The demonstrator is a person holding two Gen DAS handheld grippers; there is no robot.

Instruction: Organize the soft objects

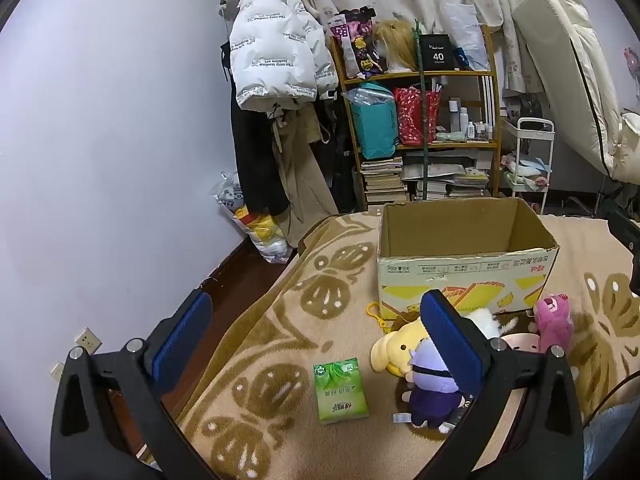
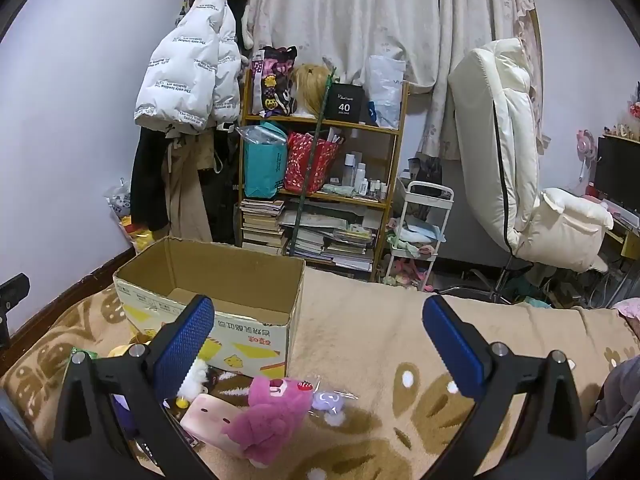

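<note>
Two hand-held grippers, left (image 1: 316,336) and right (image 2: 318,338), are held wide open and empty above soft toys (image 2: 276,412) piled beside an open cardboard box (image 1: 464,272) on the bed (image 1: 272,328).

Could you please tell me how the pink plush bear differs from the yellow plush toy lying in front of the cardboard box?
The pink plush bear has shaggy fur and lies toward the right of the pile; the yellow plush toy looks smooth and lies toward the left. The yellow plush toy has a yellow clip loop beside it, while none shows on the pink plush bear. Both rest on the blanket in front of the cardboard box, outside it.
</note>
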